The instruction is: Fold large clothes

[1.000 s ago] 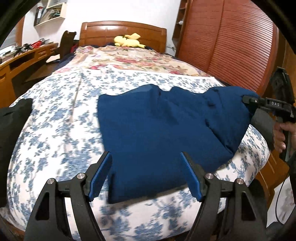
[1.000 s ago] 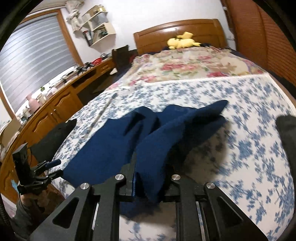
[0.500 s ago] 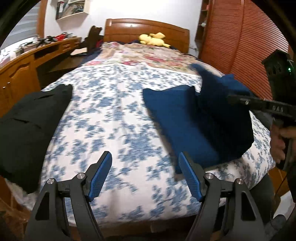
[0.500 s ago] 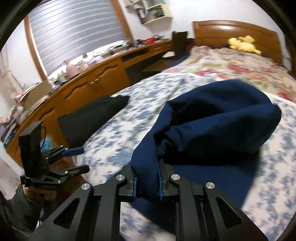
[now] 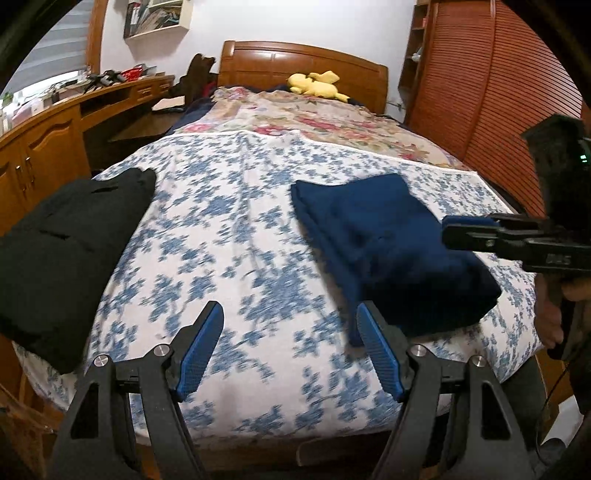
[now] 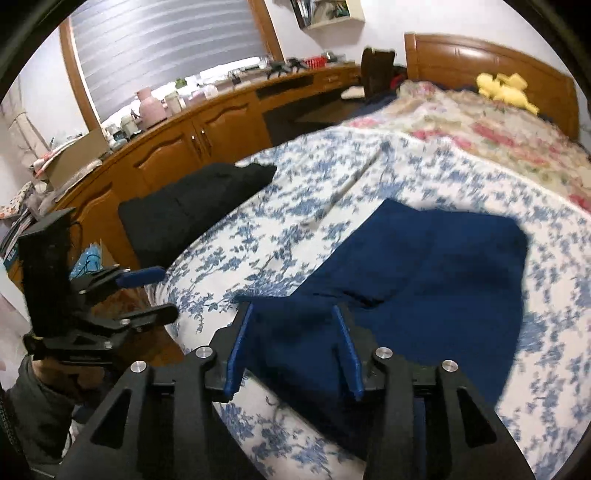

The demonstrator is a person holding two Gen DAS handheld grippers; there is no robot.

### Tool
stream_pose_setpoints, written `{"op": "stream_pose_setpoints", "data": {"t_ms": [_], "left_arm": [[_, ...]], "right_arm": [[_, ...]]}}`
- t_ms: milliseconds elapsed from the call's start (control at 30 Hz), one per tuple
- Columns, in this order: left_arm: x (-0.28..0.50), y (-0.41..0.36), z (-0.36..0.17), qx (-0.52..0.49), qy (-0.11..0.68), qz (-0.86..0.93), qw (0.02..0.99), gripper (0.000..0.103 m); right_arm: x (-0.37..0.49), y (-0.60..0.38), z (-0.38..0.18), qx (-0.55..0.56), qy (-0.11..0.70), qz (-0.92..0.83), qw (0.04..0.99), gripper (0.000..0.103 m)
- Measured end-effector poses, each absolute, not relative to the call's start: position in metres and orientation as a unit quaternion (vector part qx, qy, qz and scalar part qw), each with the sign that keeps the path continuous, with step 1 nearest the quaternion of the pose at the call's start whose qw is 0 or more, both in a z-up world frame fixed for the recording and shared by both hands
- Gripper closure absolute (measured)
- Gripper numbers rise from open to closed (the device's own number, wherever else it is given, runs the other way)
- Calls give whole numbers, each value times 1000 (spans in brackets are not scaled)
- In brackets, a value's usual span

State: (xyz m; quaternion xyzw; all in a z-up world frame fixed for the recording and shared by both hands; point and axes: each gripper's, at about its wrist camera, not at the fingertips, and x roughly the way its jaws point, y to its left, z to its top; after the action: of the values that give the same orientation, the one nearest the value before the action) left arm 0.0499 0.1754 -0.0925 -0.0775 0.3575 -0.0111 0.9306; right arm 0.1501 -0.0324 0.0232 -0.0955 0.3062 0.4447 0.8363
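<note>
My right gripper (image 6: 291, 350) just let go, jaws opening; blue garment (image 5: 391, 243) now folded over. Left gripper (image 5: 288, 354) open above bare sheet (image 5: 236, 236).

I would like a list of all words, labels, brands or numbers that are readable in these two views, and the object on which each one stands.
"DAS", probably: pale letters on the black body of the right gripper, seen in the left wrist view; blurred here, so the reading is uncertain.
Books on the wall shelf: spines too small to read.
Items on the wooden desk: any labels too small and blurred to read.
Navy garment, black garment: no text visible.
</note>
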Motion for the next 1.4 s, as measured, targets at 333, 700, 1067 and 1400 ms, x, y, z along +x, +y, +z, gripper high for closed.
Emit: {"op": "stream_pose_setpoints", "data": {"t_ms": [333,700,1067,1400], "left_arm": [[75,121,-84,-63,350,-60,933,28],[94,108,-94,-62,371,-72,924,34],[99,107,-106,-88,389,-94,912,75],[87,106,-73,-69,341,-82,934,96]], "right_arm": [[141,-92,-3,-100,314,382,863,58],[145,-88,-47,-84,349,382,851,64],[139,-118,-46,-66,347,390,851,64],[138,-125,-23,-64,341,395,850,64]]}}
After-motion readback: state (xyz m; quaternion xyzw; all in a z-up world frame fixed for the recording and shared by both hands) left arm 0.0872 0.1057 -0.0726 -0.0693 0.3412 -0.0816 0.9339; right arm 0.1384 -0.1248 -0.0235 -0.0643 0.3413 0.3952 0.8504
